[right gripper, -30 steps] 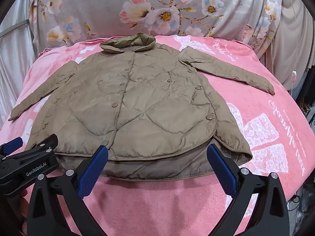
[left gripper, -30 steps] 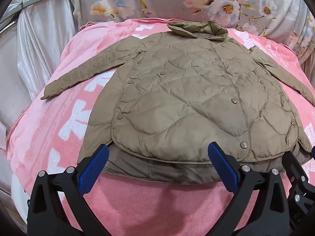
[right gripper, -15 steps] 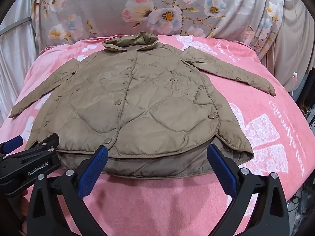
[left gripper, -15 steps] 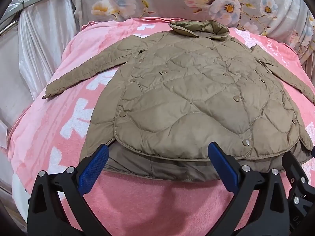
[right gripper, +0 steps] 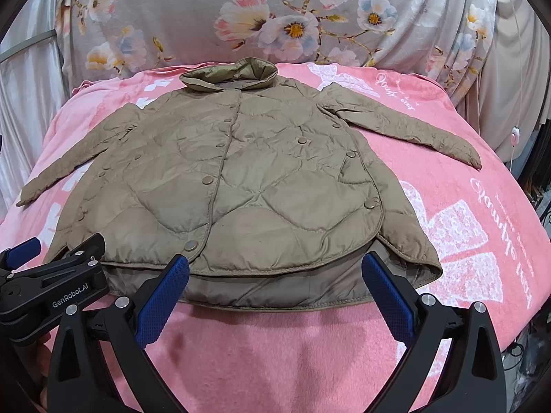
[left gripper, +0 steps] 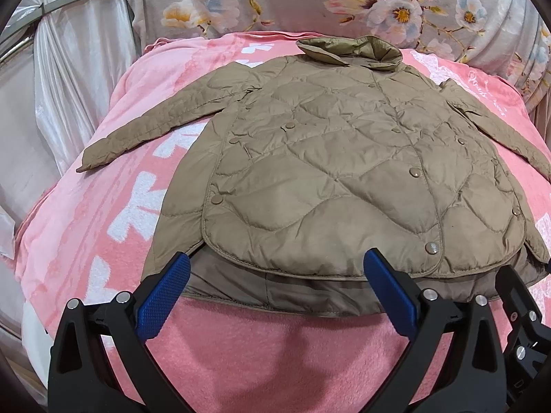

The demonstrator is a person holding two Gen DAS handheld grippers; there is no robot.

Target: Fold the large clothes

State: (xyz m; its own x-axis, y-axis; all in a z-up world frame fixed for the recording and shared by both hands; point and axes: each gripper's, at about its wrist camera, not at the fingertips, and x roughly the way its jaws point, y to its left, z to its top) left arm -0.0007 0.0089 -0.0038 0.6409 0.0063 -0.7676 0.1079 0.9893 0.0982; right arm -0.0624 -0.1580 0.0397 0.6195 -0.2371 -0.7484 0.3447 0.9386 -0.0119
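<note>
Pink blanket [left gripper: 103, 179]: jacket [left gripper: 344, 172] beyond spread hand-held gripper [left gripper: 279, 292].

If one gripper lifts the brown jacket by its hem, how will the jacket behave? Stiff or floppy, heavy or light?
The jacket will probably flop and drape, since its sleeves lie limp on the pink blanket. It likely feels light for its size: the quilted panels look puffy. The shell has a slight sheen, so it may slide between the fingers; the layered hem may also separate.
</note>
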